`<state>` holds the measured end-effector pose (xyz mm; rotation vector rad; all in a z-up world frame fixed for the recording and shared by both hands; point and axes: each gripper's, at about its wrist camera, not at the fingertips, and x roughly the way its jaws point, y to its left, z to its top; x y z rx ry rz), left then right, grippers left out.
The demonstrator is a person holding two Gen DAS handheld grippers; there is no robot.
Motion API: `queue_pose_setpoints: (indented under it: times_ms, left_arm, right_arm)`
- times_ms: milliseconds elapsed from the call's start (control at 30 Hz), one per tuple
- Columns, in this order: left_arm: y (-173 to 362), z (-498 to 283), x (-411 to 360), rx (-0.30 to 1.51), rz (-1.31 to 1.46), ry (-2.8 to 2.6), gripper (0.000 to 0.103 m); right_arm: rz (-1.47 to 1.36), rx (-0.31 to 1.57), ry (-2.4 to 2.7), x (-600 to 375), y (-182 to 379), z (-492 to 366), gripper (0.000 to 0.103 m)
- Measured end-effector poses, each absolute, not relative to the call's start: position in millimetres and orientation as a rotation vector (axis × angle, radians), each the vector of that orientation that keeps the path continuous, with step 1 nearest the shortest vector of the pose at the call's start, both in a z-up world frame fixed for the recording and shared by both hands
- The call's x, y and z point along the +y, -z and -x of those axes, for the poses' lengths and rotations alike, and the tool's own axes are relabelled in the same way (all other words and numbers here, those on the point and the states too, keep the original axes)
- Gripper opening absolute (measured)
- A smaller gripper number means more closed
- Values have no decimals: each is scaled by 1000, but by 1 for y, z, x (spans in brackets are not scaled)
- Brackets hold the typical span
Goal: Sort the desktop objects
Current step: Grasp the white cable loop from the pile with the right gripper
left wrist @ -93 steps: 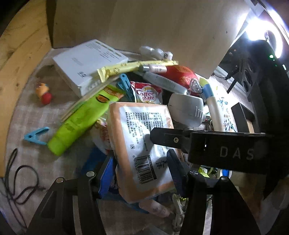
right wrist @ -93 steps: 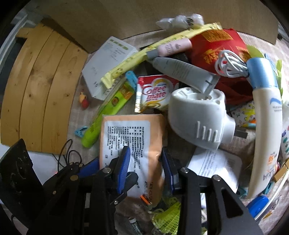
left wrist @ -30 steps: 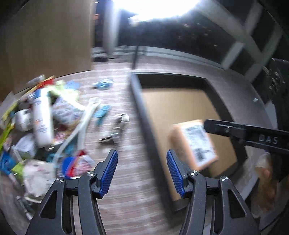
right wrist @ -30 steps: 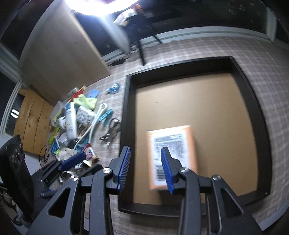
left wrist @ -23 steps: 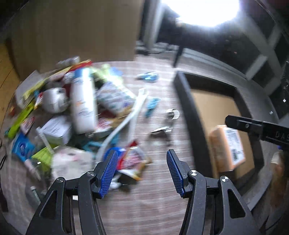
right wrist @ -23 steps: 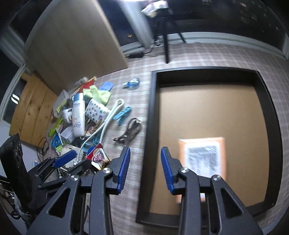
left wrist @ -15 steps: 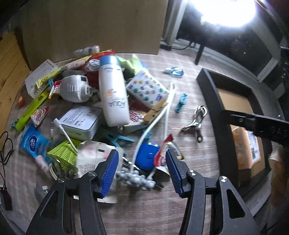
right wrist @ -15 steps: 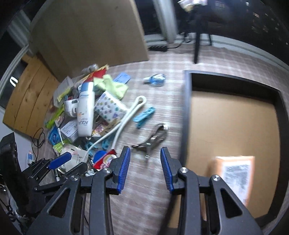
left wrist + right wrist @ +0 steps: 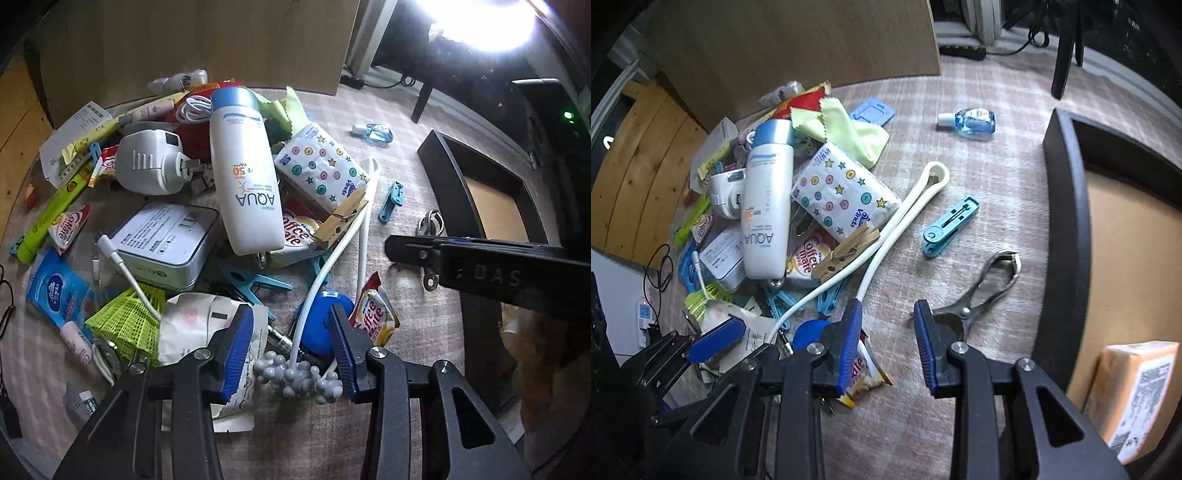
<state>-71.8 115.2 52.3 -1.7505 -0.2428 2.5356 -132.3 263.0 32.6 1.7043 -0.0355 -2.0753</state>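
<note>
A heap of desk items lies on the checked cloth: a white AQUA bottle, a star-print tissue pack, a white plug adapter and a tin box. My left gripper hangs over the heap's near edge, its jaws closing around a blue round lid and a white cord without pressing on them. My right gripper is over bare cloth, jaws closing on nothing, with a metal clip just right of it. An orange packet lies in the black tray.
A teal clip and a small blue sanitizer bottle lie loose between heap and tray. A coffee creamer sachet sits under the right gripper's left finger. A brown board stands behind the heap.
Both grippers swung left from over the tray to the heap and sank lower. The orange packet stayed in the tray. Both pairs of jaws have narrowed.
</note>
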Motion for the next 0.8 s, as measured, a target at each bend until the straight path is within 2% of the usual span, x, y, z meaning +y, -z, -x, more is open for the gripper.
queue_pose_setpoints:
  times_ms: [300,433,500,600,800]
  left_arm:
    - [-39,84,128,-219,1774,-2480,21]
    - [-35,87,127,-258,1772,-2459,16]
    - [-36,87,125,-303,1758,-2436,10]
    - [-38,87,129,-288,1748,-2437,9]
    - [-54,82,127,-341,1690,-2445,7]
  right_arm:
    - [-1759,-60,2031,250,-14,145,29]
    - [-1785,-98,1986,245,-8,149,24]
    - [-1807,-140,1928,243,-2,149,17]
    - [-1812,-149,1926,242,3,147,9]
    - [-1765,-240,1923,252,-15,144,7]
